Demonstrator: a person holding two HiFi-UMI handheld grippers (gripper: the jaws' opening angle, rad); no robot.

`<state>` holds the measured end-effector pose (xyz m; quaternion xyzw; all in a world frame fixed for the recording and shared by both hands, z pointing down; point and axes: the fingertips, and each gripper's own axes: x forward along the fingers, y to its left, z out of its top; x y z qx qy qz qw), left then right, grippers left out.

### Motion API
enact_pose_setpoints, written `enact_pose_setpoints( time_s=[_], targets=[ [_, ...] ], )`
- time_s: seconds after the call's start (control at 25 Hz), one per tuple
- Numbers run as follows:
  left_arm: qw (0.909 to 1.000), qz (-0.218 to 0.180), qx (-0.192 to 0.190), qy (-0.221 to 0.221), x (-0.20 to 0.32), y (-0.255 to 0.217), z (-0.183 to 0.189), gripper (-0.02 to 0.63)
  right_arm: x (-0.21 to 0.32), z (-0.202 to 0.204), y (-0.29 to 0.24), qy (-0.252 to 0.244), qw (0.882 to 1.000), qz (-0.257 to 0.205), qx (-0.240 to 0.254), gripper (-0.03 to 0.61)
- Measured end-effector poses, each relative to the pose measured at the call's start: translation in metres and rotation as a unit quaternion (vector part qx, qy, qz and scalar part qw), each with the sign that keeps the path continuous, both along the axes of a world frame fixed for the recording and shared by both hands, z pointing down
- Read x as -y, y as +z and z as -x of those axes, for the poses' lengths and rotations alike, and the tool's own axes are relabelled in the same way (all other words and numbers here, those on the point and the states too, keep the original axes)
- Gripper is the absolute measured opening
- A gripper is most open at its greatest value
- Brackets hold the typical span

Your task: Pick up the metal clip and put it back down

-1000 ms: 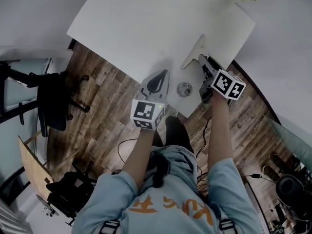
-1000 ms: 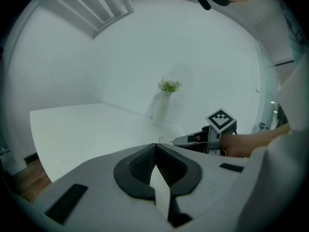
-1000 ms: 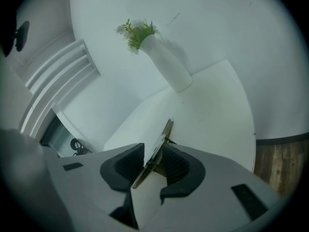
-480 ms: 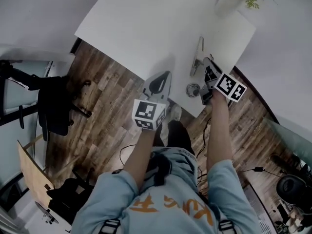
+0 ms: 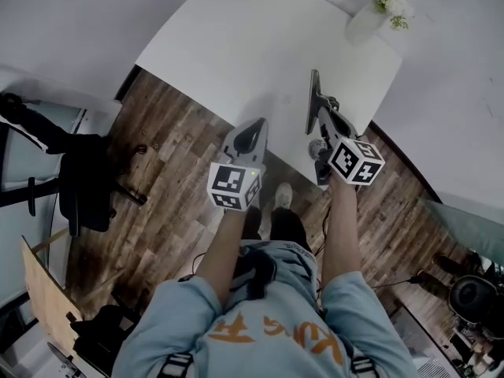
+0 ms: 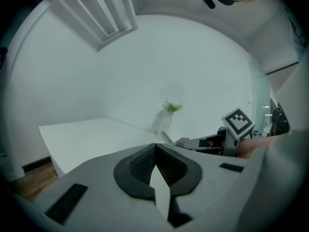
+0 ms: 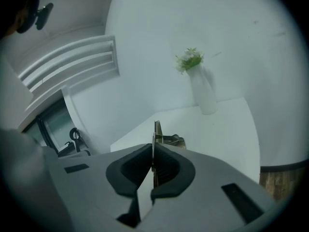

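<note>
The metal clip (image 5: 313, 101) is a thin flat plate that stands on edge above the near corner of the white table (image 5: 236, 46). My right gripper (image 5: 320, 115) is shut on it. In the right gripper view the plate (image 7: 157, 132) sticks up between the pressed pads, with a shiny metal part just beyond them. A small round metal piece (image 5: 317, 148) shows under the gripper; I cannot tell whether it belongs to the clip. My left gripper (image 5: 257, 129) hovers at the table's near edge, shut with nothing in it (image 6: 155, 151).
A white vase with flowers (image 5: 370, 14) stands at the table's far right corner, also visible ahead of the right gripper as the vase (image 7: 205, 93). A dark office chair (image 5: 79, 172) stands on the wooden floor at the left. White walls surround the table.
The right gripper's jaws have shut on the clip. The clip lay flat on the table corner; now it stands on edge in the jaws. Both grippers have shifted slightly.
</note>
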<state>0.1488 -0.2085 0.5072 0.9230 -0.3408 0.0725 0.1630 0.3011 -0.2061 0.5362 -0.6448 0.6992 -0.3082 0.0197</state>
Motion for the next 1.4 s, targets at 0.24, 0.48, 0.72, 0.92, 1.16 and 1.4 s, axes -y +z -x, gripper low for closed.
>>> enact_pose_setpoints(
  time_s=[0.24,0.48,0.72,0.92,1.16,1.4],
  targets=[
    [0.9988,-0.040,-0.025,-0.015,0.015,-0.042,0.033,0.025,0.000,0.042,-0.066,-0.007,0.993,-0.071,-0.093,0.015],
    [0.9941,-0.087,-0.053,-0.036,0.031,-0.093,0.071,0.025,-0.005,0.088,-0.131,-0.028,0.968,-0.149,-0.200,0.015],
    [0.9876,-0.126,-0.076,-0.054,0.041,-0.126,0.101,0.025,-0.007,0.124,-0.177,-0.053,0.933,-0.207,-0.290,0.015],
    [0.9864,-0.132,-0.083,-0.052,0.044,-0.134,0.105,0.025,-0.005,0.133,-0.184,-0.061,0.927,-0.210,-0.303,0.015],
    [0.9875,-0.128,-0.080,-0.045,0.044,-0.129,0.101,0.025,-0.007,0.130,-0.179,-0.057,0.930,-0.203,-0.301,0.015],
    [0.9884,-0.124,-0.078,-0.039,0.049,-0.125,0.098,0.025,-0.005,0.123,-0.171,-0.052,0.934,-0.195,-0.294,0.015]
  ],
)
